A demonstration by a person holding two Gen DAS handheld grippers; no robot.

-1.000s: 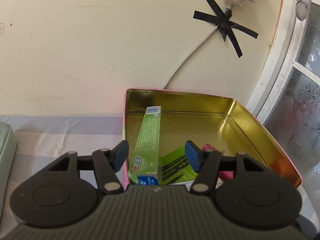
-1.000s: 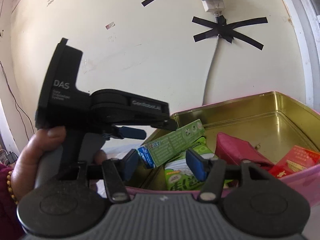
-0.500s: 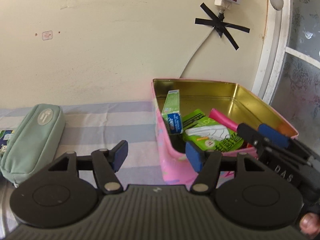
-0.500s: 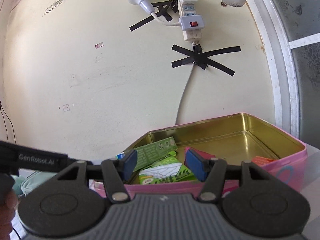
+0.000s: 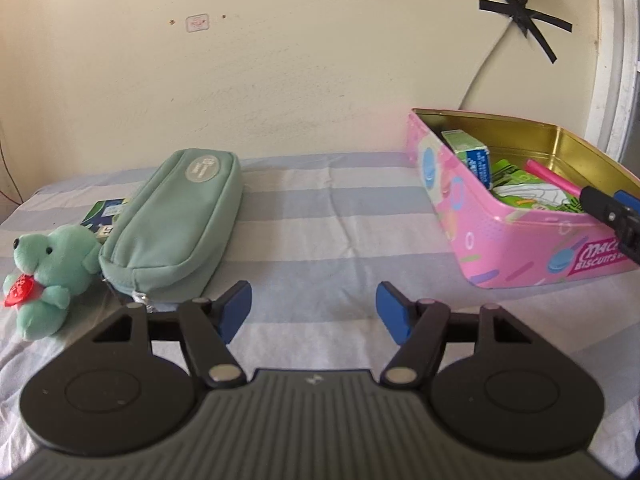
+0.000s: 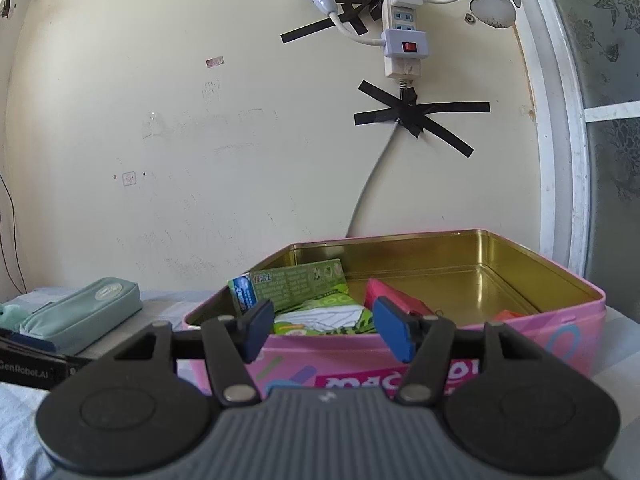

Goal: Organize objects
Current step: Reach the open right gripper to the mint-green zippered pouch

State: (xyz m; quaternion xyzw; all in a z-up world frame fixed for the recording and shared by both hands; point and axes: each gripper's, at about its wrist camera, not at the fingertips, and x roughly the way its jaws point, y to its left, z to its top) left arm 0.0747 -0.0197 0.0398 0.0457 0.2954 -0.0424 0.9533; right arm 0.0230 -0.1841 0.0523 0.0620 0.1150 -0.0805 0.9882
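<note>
A pink biscuit tin (image 5: 516,236) with a gold inside stands open on the striped cloth at the right. In it lie a green toothpaste box (image 5: 468,148), green packets (image 5: 520,188) and a pink item (image 5: 552,174). My left gripper (image 5: 314,312) is open and empty over bare cloth, left of the tin. A green pencil pouch (image 5: 180,220) and a small green teddy (image 5: 44,272) lie to its left. My right gripper (image 6: 324,328) is open and empty, just in front of the tin (image 6: 540,332), where the toothpaste box (image 6: 292,284) shows too.
A blue and green card (image 5: 104,210) lies behind the pouch. A cream wall is close behind, with a power strip (image 6: 404,40) and cable taped to it. A window frame (image 6: 560,120) stands at the right. The right gripper's fingers (image 5: 612,212) show at the left view's right edge.
My left gripper has let go of the toothpaste box, which now lies in the tin, and has pulled back and to the left. My right gripper has backed away from the tin.
</note>
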